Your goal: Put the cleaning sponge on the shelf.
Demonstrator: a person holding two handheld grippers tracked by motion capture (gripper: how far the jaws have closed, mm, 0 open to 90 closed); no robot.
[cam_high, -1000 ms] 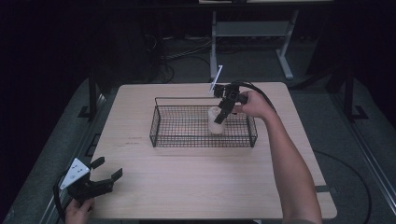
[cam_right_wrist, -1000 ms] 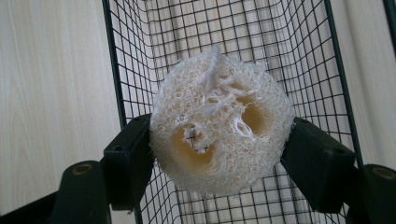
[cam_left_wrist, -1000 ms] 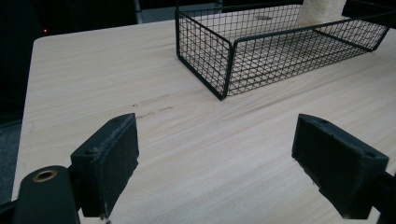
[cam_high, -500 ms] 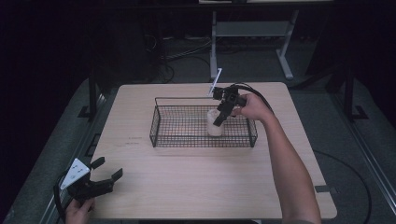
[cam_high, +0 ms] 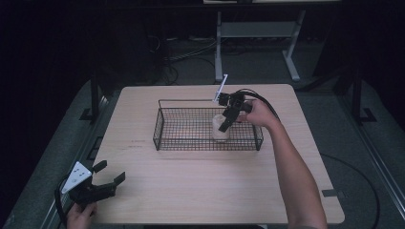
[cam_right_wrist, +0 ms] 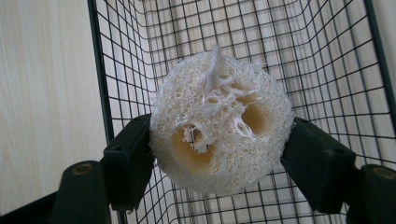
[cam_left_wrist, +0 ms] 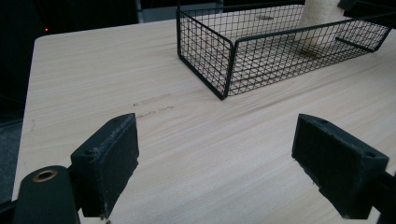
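Note:
A cream loofah sponge (cam_right_wrist: 219, 123), round with holes in its end, is squeezed between both pads of my right gripper (cam_right_wrist: 219, 158). In the high view that right gripper (cam_high: 224, 125) points down into the right half of a black wire basket (cam_high: 162, 125), with the loofah sponge (cam_high: 219, 132) standing on end at its tip. My left gripper (cam_high: 109, 172) hovers at the table's near left corner, jaws wide apart with nothing between them. In the left gripper view its pads (cam_left_wrist: 109, 161) frame bare wood, and the basket (cam_left_wrist: 219, 60) lies farther off.
The light wooden table (cam_high: 200, 186) carries the basket at its middle back. A white tag (cam_high: 220, 87) sticks up from the right gripper. Dark floor, cables and a desk frame (cam_high: 258, 33) lie beyond the far edge.
The right gripper with the loofah has sunk slightly deeper into the basket. The left gripper has stayed where it was.

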